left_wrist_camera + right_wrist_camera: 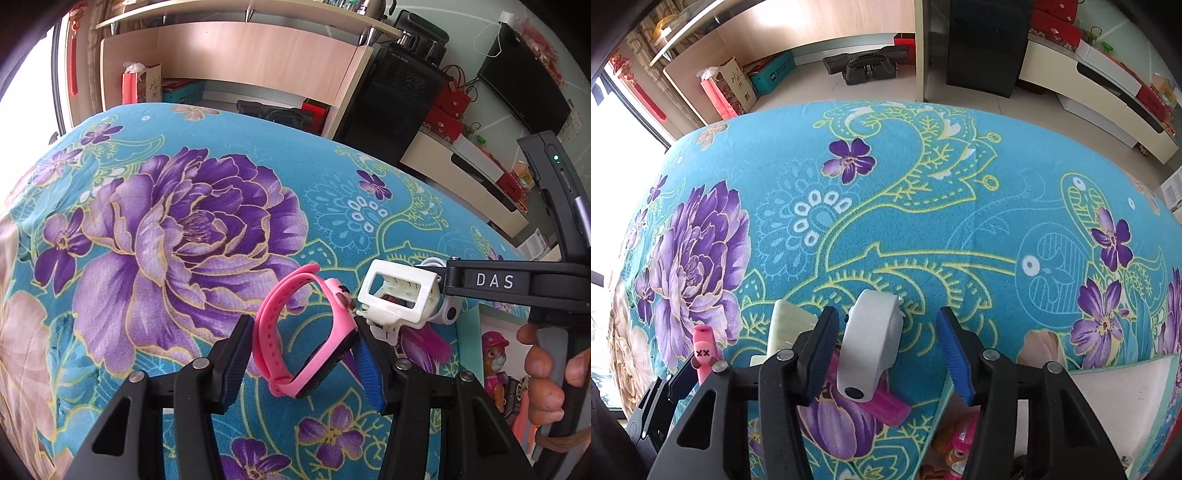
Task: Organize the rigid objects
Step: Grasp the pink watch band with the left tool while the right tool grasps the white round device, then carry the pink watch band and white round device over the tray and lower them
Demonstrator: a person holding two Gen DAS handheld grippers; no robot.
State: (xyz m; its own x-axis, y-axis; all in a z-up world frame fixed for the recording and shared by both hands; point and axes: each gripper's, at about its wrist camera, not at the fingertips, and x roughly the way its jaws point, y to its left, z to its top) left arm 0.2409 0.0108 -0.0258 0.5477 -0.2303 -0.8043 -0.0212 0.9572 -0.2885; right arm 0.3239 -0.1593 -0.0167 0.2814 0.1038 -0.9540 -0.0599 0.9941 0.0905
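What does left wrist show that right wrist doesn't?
Left wrist only: the whole loop of the pink watch between the open left gripper, the white hair clip's toothed frame, and the hand holding the right gripper.

Right wrist only: the white gadget between the open right gripper, resting on a pink comb.

Both: the floral cloth, the clip and part of the watch.

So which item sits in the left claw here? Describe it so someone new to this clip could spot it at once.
Start from the big purple peony on the teal floral cloth; just to its right, between the blue pads of the left claw, stands a pink watch. Its strap forms a closed loop with a dark screen on one side, unlike the boxy white hair clip beside it.
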